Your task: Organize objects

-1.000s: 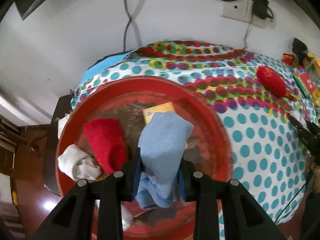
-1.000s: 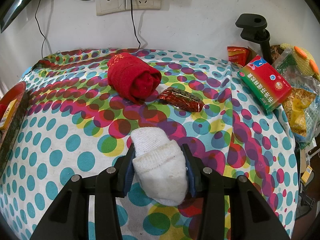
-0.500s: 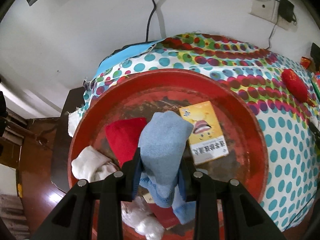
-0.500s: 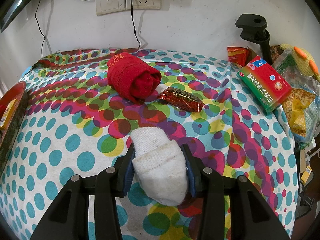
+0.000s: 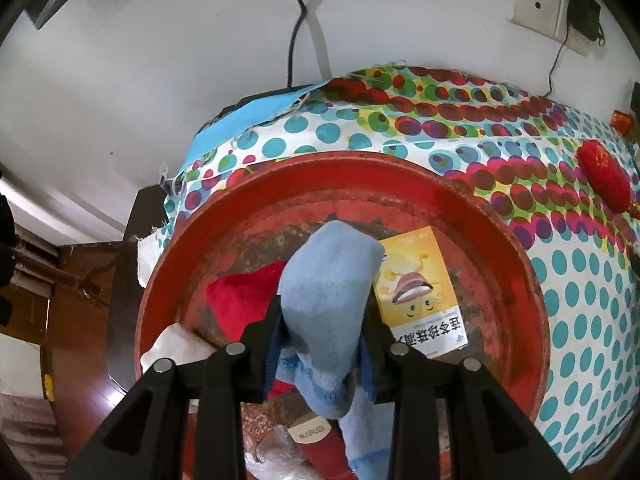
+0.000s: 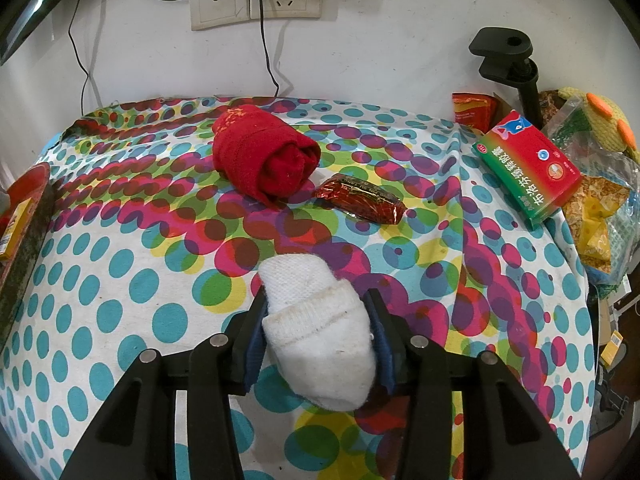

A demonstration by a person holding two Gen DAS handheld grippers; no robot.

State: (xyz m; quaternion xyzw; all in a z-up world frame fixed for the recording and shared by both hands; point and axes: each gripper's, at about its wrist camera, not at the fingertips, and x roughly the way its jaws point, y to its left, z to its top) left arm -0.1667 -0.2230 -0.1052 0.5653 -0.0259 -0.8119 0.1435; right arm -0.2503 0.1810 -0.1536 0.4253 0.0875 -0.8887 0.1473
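Observation:
My left gripper [image 5: 322, 320] is shut on a light blue sock [image 5: 328, 292] and holds it over a round red tray [image 5: 532, 276]. In the tray lie a red sock [image 5: 240, 300], a white sock [image 5: 176, 346] and a yellow booklet [image 5: 420, 292]. My right gripper [image 6: 318, 314] is shut on a white rolled sock [image 6: 316, 328] above the dotted tablecloth [image 6: 120, 264]. A red rolled sock [image 6: 264, 156] lies beyond it on the cloth; it also shows in the left wrist view [image 5: 604, 176].
A dark red foil packet [image 6: 362, 198] lies beside the red rolled sock. A red-green box [image 6: 528, 170], snack bags [image 6: 600, 208] and a black clamp [image 6: 508, 56] crowd the right edge. Wall sockets [image 6: 256, 0] with cables are behind. The tray's edge [image 6: 28, 184] shows far left.
My left gripper has moved over the tray with the blue sock, so more of the yellow booklet shows. The right gripper and white sock have not moved.

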